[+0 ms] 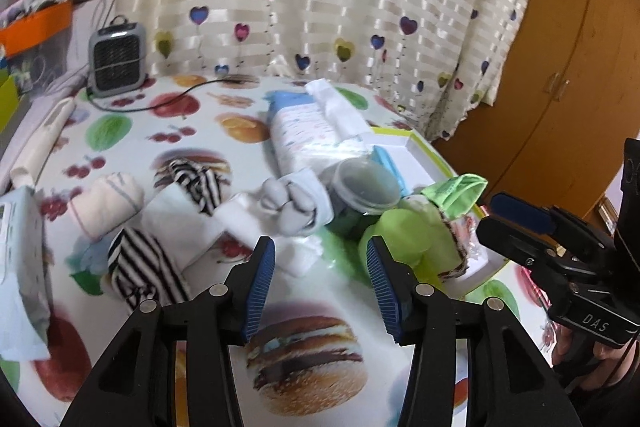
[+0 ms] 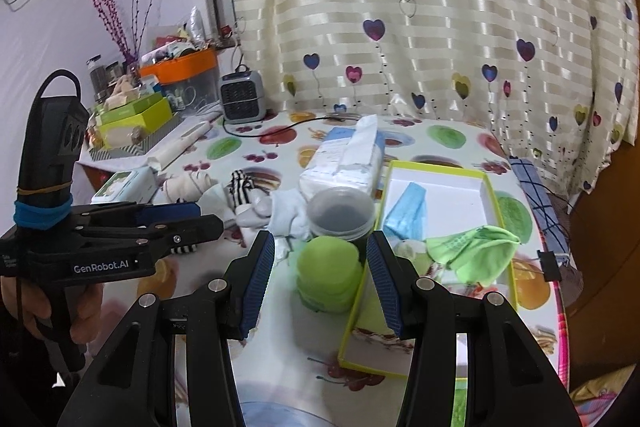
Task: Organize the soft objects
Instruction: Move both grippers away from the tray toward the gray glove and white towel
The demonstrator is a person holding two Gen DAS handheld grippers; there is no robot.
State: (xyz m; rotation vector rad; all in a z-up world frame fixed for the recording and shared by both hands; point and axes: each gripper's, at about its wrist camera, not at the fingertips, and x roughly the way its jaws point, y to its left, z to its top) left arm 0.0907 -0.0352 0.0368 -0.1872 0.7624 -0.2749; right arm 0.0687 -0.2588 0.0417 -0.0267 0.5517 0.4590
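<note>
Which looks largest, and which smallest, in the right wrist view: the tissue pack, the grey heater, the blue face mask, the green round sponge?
As they look in that view:
1. tissue pack
2. green round sponge, though it lies nearest the camera, which enlarges it
3. grey heater and blue face mask look alike; the heater stands farthest back, so I do not rank them.

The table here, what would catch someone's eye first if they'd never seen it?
Probably the fruit-and-burger tablecloth, then the heart-patterned curtain hanging behind it. Mid-table, a jumble of socks and striped cloth lies left of a yellow-rimmed box that holds a bright green cloth, with both open grippers in the foreground.
</note>
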